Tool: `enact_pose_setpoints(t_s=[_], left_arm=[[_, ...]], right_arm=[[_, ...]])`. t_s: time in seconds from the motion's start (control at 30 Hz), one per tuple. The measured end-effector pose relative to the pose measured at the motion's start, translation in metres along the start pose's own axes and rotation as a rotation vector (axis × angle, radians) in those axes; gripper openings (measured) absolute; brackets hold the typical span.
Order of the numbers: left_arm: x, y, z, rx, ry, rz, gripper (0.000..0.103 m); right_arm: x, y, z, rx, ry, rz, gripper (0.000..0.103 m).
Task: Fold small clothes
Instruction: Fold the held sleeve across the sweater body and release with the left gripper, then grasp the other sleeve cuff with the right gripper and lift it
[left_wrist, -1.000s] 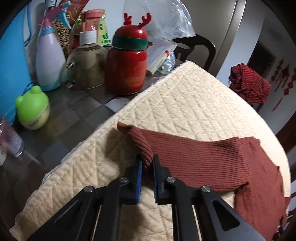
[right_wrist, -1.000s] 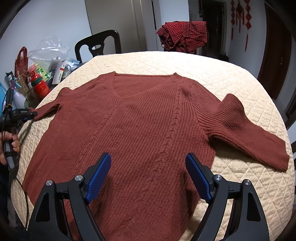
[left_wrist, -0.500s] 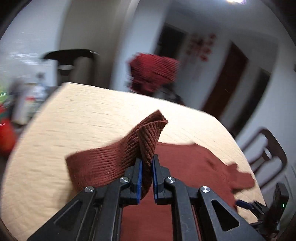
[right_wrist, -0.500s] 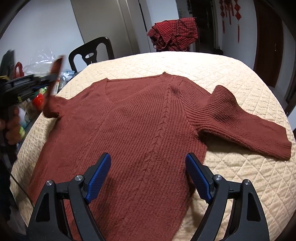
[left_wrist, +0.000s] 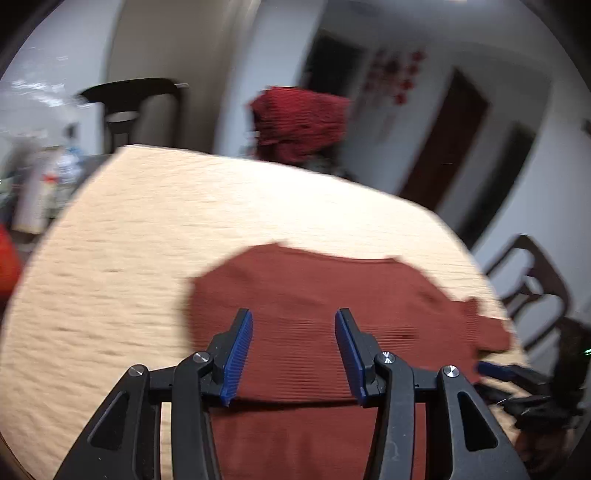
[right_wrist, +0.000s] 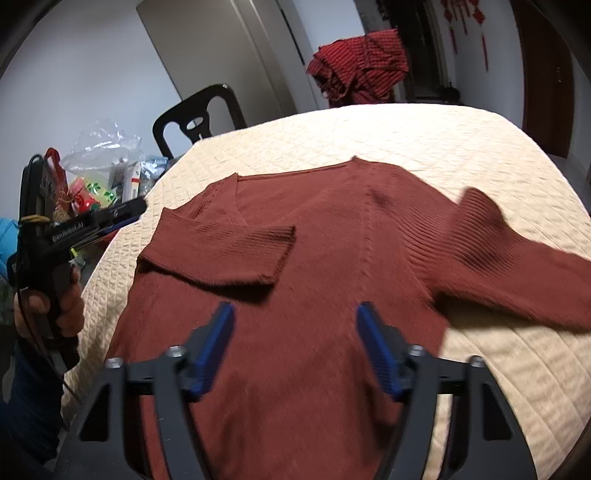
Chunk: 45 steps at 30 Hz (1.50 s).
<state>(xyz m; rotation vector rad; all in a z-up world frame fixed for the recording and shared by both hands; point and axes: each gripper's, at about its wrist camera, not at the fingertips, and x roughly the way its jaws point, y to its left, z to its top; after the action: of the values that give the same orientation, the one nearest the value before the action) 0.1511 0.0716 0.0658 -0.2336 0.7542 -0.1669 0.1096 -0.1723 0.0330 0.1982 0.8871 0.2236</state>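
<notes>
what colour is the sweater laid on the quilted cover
A rust brown rib knit. The sweater shows best in the right wrist view, which is sharper than the left.

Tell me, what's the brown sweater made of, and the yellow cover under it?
The sweater looks like soft ribbed knit, maybe wool or acrylic: fine ridges run along it. The cover looks like padded quilted fabric, with stitched diamond lines and a matte surface.

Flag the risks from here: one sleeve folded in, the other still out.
1. The folded sleeve lies loose on the sweater; the left gripper, jaws opening and empty, may snag it.
2. The right gripper, jaws closing over the body with nothing between them, may pinch the wrong layer.
3. The outstretched sleeve is bunched, so it may fold crooked.
</notes>
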Motion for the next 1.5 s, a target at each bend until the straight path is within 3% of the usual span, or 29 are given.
enact_pose_setpoints(t_s=[0.17, 0.27, 0.3, 0.33, 0.4, 0.43, 0.63, 0.8, 0.93, 1.0, 1.13, 1.17, 1.33, 1.37, 1.43, 1.5], left_arm=[[0.025, 0.036, -0.001, -0.048, 0.064, 0.09, 0.049], [0.045, 0.039, -0.003, -0.051, 0.108, 0.072, 0.049], [0.052, 0.039, -0.002, -0.044, 0.122, 0.065, 0.044], [0.057, 0.037, -0.002, -0.035, 0.132, 0.063, 0.037], [0.067, 0.034, -0.003, -0.007, 0.146, 0.073, 0.014], [0.067, 0.033, -0.003, 0.0, 0.134, 0.078, 0.012], [0.057, 0.05, -0.004, -0.056, 0.052, 0.033, 0.01], [0.066, 0.058, -0.009, -0.066, 0.096, 0.056, 0.015], [0.037, 0.05, -0.009, -0.051, 0.017, 0.08, 0.015], [0.024, 0.042, -0.011, -0.034, -0.006, 0.051, 0.015], [0.04, 0.024, -0.032, 0.031, 0.091, 0.047, 0.015], [0.047, 0.023, -0.036, 0.042, 0.111, 0.059, 0.015], [0.035, 0.016, -0.038, 0.043, 0.098, 0.087, 0.017], [0.028, 0.013, -0.04, 0.047, 0.089, 0.083, 0.02], [0.015, 0.006, -0.046, 0.054, 0.077, 0.067, 0.028], [0.002, -0.004, -0.054, 0.069, 0.068, 0.056, 0.036]], right_arm=[[0.042, 0.009, 0.027, -0.017, 0.055, 0.018, 0.053], [0.069, 0.009, 0.038, -0.006, 0.103, 0.012, 0.037], [0.076, 0.01, 0.04, -0.006, 0.115, 0.01, 0.025], [0.077, 0.011, 0.042, -0.012, 0.111, 0.002, 0.021], [0.079, 0.015, 0.047, -0.026, 0.114, -0.001, 0.01], [0.08, 0.016, 0.05, -0.027, 0.117, 0.007, 0.005], [0.069, 0.021, 0.071, -0.04, 0.032, 0.055, 0.005], [0.099, 0.01, 0.069, -0.004, 0.118, 0.027, 0.005], [0.073, 0.011, 0.061, -0.014, 0.057, 0.022, 0.006], [0.063, 0.013, 0.056, -0.019, 0.039, 0.054, 0.006], [0.078, 0.023, 0.036, -0.089, 0.113, 0.044, 0.006], [0.078, 0.021, 0.035, -0.086, 0.098, 0.053, 0.006], [0.054, 0.013, 0.034, -0.073, 0.077, 0.015, 0.007], [0.045, 0.01, 0.031, -0.073, 0.062, 0.019, 0.01], [0.03, 0.005, 0.025, -0.057, 0.034, 0.028, 0.03], [0.014, -0.002, 0.012, -0.033, 0.012, 0.036, 0.04]])
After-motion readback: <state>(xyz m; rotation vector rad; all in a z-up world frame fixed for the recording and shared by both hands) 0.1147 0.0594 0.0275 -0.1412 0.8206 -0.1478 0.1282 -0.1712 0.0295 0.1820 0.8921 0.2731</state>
